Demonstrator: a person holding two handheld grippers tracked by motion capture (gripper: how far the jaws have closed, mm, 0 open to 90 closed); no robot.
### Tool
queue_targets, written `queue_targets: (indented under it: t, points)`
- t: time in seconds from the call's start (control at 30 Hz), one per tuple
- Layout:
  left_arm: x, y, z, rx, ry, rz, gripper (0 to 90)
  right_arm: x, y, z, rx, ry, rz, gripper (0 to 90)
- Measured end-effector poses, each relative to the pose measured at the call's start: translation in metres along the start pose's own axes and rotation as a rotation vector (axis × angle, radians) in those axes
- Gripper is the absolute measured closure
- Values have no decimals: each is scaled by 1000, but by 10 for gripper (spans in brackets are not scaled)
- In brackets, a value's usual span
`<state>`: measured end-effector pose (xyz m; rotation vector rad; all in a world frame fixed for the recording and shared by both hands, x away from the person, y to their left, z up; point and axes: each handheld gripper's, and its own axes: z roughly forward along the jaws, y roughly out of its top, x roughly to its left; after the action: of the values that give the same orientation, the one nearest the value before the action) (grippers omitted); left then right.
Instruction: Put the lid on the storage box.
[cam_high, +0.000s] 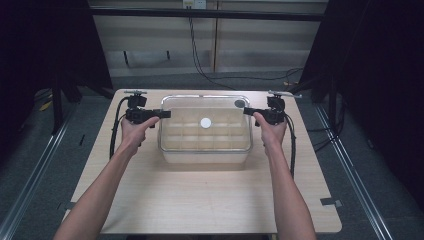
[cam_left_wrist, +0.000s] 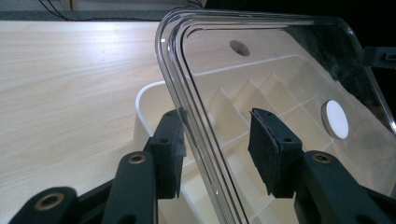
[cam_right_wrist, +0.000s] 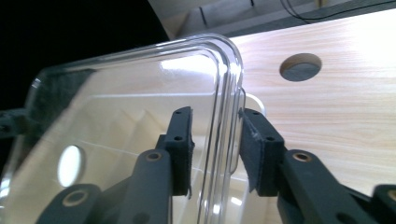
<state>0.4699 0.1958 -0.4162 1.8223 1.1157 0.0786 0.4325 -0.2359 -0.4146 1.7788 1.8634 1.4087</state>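
Forearms reach up the counter (cam_high: 210, 200): left tool (cam_high: 165, 114) and right tool (cam_high: 248, 111), both parted, straddle opposite edges of the clear lid (cam_high: 205, 122), pads not pressing, lid over the white divided box (cam_high: 205, 155).

A light wooden table (cam_high: 200, 200) with rounded corners stands on grey floor (cam_high: 30, 165). Directly on it, toward the far middle, rests 1 white box (cam_high: 205, 156) split into small compartments. A round hole (cam_right_wrist: 300, 66) is cut through the tabletop near the box's far right corner. The rest of the wood grain surface lies bare.
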Motion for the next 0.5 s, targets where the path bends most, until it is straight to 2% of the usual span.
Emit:
queue_targets:
  t: [0.1,0.3,0.43,0.5]
  points:
    - [4,-3,4,7,0,-15,552,-1,-1,3,11,-6,-2,645]
    - [5,-4,8,36,20,3,533,-4,-4,8,25,-19,4,640]
    - [7,-5,10,51,24,2,530,-6,-5,12,37,-31,6,630]
    - [7,-6,12,58,41,-3,526,-6,-6,14,49,-39,5,620]
